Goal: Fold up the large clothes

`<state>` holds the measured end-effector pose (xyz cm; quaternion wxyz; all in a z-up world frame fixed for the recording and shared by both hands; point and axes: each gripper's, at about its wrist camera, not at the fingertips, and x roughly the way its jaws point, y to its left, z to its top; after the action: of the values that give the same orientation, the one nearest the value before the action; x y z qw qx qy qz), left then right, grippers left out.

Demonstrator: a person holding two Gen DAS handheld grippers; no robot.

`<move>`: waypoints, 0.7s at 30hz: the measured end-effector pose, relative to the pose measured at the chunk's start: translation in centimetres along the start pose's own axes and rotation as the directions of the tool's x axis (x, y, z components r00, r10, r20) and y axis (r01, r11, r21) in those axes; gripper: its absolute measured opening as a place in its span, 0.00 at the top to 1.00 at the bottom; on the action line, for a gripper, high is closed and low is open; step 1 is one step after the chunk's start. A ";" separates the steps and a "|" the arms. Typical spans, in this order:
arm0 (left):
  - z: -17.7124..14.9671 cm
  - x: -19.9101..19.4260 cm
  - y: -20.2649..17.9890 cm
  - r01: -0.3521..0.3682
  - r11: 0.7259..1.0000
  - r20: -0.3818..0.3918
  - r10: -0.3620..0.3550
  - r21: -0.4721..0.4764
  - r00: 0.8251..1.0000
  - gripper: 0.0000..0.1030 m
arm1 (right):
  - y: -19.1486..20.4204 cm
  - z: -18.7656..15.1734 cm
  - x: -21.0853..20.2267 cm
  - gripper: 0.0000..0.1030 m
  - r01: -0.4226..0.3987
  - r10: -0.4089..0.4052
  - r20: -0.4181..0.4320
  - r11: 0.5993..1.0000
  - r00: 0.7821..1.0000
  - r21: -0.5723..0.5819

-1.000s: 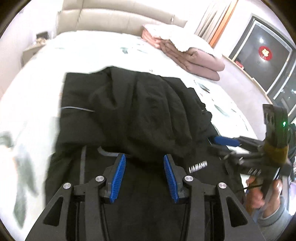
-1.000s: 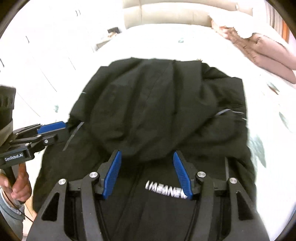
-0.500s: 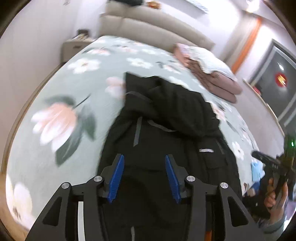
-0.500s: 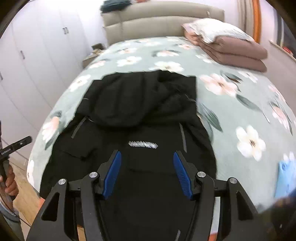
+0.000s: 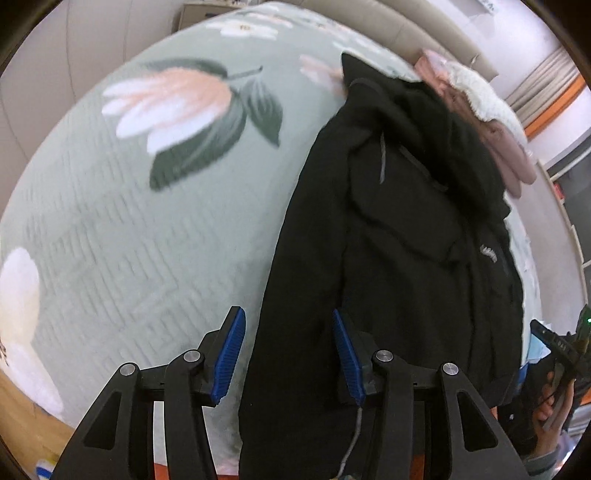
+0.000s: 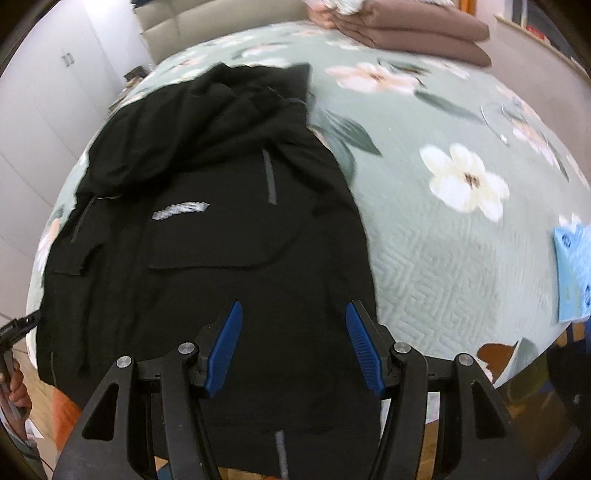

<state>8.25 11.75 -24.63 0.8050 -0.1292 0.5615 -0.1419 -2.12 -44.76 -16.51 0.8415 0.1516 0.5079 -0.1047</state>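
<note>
A large black hooded jacket (image 5: 399, 236) lies lengthwise on a green floral bedspread (image 5: 147, 221), its hood folded down over the chest and its hem hanging over the near bed edge. It also shows in the right wrist view (image 6: 221, 236), with a white logo (image 6: 181, 210) on the chest. My left gripper (image 5: 288, 354) is open and empty above the jacket's left edge near the hem. My right gripper (image 6: 293, 343) is open and empty above the jacket's right lower part. Each gripper shows faintly at the other view's edge.
Folded pink and brown bedding (image 6: 406, 26) with a white pillow (image 5: 484, 99) lies at the head of the bed. A light blue packet (image 6: 572, 273) lies at the right bed edge. White wardrobes (image 6: 48, 92) stand to the left. Wooden floor (image 5: 22, 413) shows below the bed.
Both grippers have pulled back from over the hood toward the foot of the bed and drawn apart, left toward the jacket's left edge, right toward its right edge. Both stayed open.
</note>
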 end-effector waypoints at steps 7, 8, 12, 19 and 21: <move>-1.0 0.8 -0.2 0.004 1.000 -0.001 -0.004 0.008 1.000 0.51 | -5.3 -0.7 3.7 0.39 -0.003 0.007 -0.047 0.997 0.999 0.081; -1.0 0.8 -0.4 0.006 1.000 -0.002 -0.006 0.013 1.000 0.51 | -5.9 -0.8 4.2 0.39 -0.012 0.017 -0.058 0.996 0.998 0.093; -1.4 0.9 -1.4 0.029 0.998 -0.004 -0.029 0.056 1.000 0.74 | -6.6 -1.1 5.6 0.41 -0.091 0.101 -0.086 0.990 0.991 0.106; -1.6 0.4 -2.0 0.094 0.994 -0.021 -0.093 0.062 0.995 0.75 | -4.2 -1.9 5.1 0.58 -0.139 0.141 -0.129 0.990 0.982 0.023; -1.7 0.5 -1.5 0.111 0.992 -0.042 -0.109 0.055 0.993 0.73 | -4.1 -2.4 5.0 0.56 -0.142 0.145 -0.149 0.989 0.978 0.032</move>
<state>6.69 10.11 -25.08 0.7881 -0.1341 0.5649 -0.2045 -3.12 -47.78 -22.62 0.8041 0.2044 0.5569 -0.0374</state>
